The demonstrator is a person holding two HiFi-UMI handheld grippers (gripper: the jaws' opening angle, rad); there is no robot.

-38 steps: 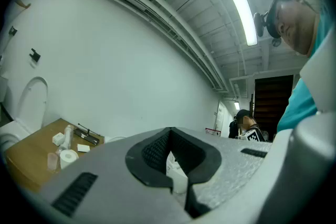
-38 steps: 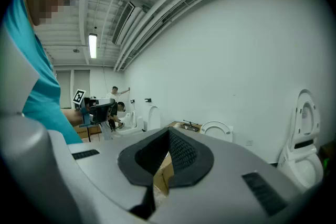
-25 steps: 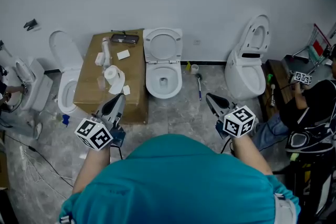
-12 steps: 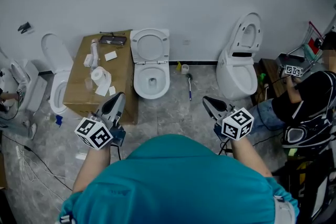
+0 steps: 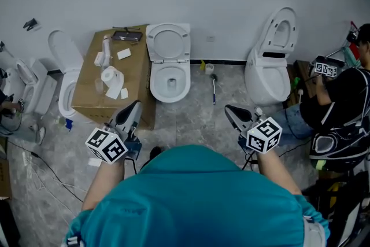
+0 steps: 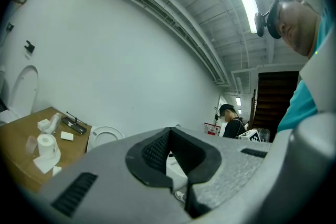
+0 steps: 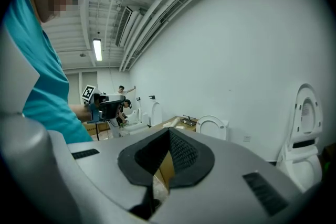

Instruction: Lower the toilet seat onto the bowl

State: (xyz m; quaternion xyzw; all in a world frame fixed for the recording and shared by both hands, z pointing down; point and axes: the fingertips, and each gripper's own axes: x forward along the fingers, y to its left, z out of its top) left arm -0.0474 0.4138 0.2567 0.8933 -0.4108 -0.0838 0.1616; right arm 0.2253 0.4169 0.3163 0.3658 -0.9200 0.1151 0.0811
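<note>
Approach stage. The left gripper (image 5: pixel 132 114) and right gripper (image 5: pixel 234 117) have their jaws clenched and empty, presumably readied to push. The raised toilet seat (image 5: pixel 168 42) stands well ahead, between both jaws and above the bowl (image 5: pixel 170 79), out of reach.

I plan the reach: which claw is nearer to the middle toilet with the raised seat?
Left. The left claw is just short of the middle toilet, by the box corner; the right claw is farther, on its brush side.
</note>
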